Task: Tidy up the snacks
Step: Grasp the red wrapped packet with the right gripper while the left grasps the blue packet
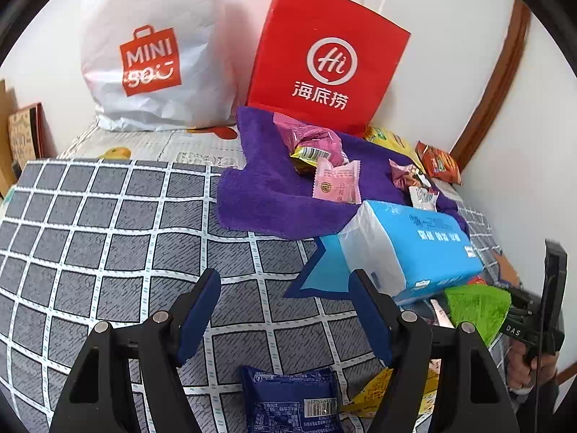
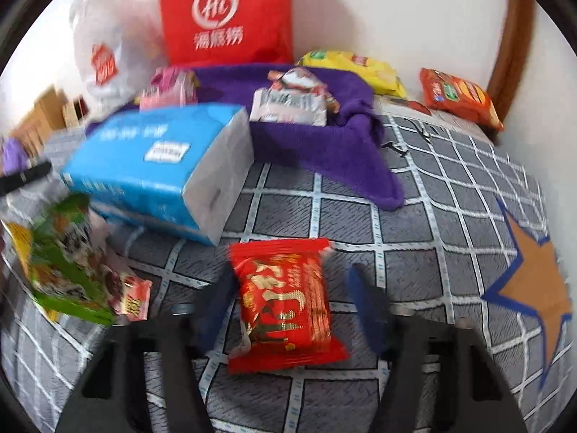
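My left claw (image 1: pixel 285 310) is spread over the bed (image 1: pixel 108 223), holding nothing; a blue packet (image 1: pixel 292 400) lies under it. My right claw (image 2: pixel 292 303) is spread around a red packet (image 2: pixel 285 303), not yet pinching. I judge little is done: several snacks sit on the purple towel (image 1: pixel 267 198), others lie scattered around the tissue pack (image 1: pixel 407 245).

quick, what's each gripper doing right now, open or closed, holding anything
Left gripper: open, holding nothing; a blue snack packet lies below it.
Right gripper: open, the red snack packet lies between its fingers, not clamped.
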Demonstrator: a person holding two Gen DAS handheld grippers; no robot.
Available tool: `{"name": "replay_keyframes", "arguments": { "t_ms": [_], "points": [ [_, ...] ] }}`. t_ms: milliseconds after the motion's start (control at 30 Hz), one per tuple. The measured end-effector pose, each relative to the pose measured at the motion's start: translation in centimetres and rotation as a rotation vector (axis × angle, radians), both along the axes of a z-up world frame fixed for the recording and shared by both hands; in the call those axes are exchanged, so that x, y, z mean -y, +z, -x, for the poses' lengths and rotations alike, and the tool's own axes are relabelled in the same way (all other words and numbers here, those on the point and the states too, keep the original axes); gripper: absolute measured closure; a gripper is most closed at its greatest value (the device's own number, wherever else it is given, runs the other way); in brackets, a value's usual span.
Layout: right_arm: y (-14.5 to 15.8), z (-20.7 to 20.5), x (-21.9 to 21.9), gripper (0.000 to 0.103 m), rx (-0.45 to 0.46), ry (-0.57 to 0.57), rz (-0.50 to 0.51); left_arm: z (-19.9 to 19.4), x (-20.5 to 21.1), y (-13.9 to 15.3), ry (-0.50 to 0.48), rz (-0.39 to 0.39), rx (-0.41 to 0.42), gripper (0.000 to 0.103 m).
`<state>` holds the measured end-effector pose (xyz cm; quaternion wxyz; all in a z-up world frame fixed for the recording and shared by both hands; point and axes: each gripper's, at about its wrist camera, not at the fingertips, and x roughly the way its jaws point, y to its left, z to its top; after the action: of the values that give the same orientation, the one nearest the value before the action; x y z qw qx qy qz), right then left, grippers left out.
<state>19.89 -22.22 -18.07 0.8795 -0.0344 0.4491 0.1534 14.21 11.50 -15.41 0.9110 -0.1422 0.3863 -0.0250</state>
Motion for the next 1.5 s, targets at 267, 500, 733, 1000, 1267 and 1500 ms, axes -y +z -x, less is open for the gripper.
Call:
{"name": "replay_keyframes", "arguments": {
  "t_ms": [267, 500, 733, 1000, 1267, 1500],
  "points": [
    [-0.3, 0.5, 0.4, 0.059, -0.012, -0.028, -0.007, 0.1, -0.9, -0.1, 0.028, 0.043, -0.011, 0.032],
    [-0.3, 0.4, 0.6, 0.058, -0.015, -0.021, -0.009, 1.2, -1.6, -1.3, 0.020, 0.084, -0.083, 0.033],
    [-0.3, 0.5, 0.7, 0.057, -0.018, -0.021, -0.025, 4.1, 1.0, -2.4, -0.077, -0.047, -0.136, 0.032],
    [-0.4, 0.5, 0.8, 0.057, -0.022, -0.022, -0.046, 4.5, 3.0, -2.6, -0.114, -0.165, -0.138, 0.024],
    [-0.4, 0.5, 0.8, 0.057, -0.023, -0.022, -0.049, 5.1, 4.0, -2.7, -0.128, -0.253, -0.161, 0.023],
    [-0.4, 0.5, 0.9, 0.056, -0.024, -0.021, -0.053, 5.3, 3.2, -2.6, -0.116, -0.216, -0.160, 0.015]
  ]
}}
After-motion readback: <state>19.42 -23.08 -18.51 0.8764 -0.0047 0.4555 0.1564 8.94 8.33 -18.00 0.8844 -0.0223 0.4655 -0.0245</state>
